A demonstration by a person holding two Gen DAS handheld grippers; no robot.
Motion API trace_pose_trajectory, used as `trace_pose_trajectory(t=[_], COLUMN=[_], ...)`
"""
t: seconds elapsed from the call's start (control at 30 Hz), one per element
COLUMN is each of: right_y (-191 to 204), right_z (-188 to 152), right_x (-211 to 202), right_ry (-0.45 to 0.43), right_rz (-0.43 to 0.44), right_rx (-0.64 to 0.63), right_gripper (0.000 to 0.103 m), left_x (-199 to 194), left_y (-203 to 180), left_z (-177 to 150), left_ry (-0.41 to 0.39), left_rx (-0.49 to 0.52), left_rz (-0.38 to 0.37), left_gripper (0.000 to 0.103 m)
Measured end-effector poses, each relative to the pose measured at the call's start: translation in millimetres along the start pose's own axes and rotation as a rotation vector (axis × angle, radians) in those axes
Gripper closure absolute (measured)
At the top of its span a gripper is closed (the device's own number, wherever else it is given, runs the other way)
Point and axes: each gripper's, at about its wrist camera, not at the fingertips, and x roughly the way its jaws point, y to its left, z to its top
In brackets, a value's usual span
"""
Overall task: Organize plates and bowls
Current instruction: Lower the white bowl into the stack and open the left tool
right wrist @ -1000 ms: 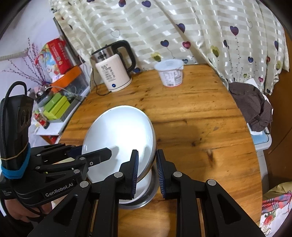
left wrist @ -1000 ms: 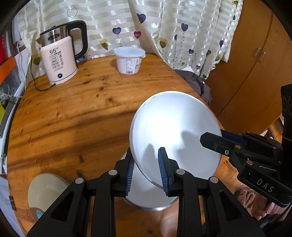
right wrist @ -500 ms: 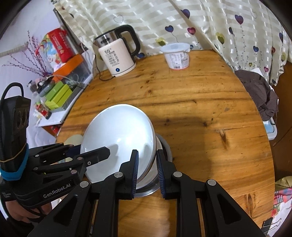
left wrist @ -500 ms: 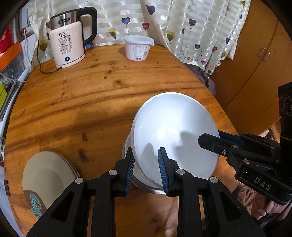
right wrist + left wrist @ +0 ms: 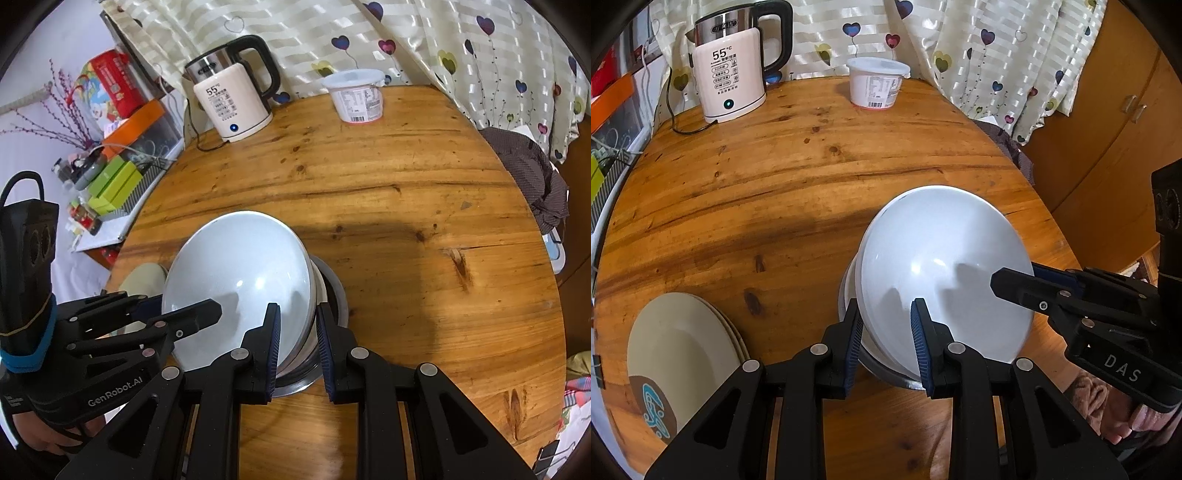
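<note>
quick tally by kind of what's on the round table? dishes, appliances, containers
Bowls: 3, a white bowl held over a stack of a second white bowl in a metal bowl
Plates: 2 at least, one beige stack
Kettles: 1
Plastic tubs: 1
Total: 7

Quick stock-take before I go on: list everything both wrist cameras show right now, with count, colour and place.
white bowl: one, white, gripped at both rims, tilted over the stack
stacked bowls: count unclear, white in a metal one, under it
plates: at least two, cream, table's near left edge
kettle: one, cream and steel, far left
tub: one, white, lidded, far centre
table: one, round, wooden
curtain: cream, heart print, behind
dark cloth: one, right of table
left gripper: black, blue pads
right gripper: same
</note>
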Motion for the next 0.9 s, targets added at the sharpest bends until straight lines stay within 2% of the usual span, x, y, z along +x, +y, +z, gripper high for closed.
trace_pose_trajectory(t=[0.6, 0.9], right_y=[0.1, -0.2], right_z=[-0.8, -0.7], right_x=[8.1, 9.0], right_ry=[0.024, 0.026], right_rz=[-0.001, -0.003], right_rx=[-0.007, -0.010], right_gripper=[0.082, 0.081], left_x=[0.6, 0.1], left_y=[-1.9, -3.5], left_z=[-2.5, -3.8], left_ry=[-0.014, -0.025], left_rx=[-0.009, -0.010], left_rz=[0.026, 0.037], left_gripper=[0.075, 0.072])
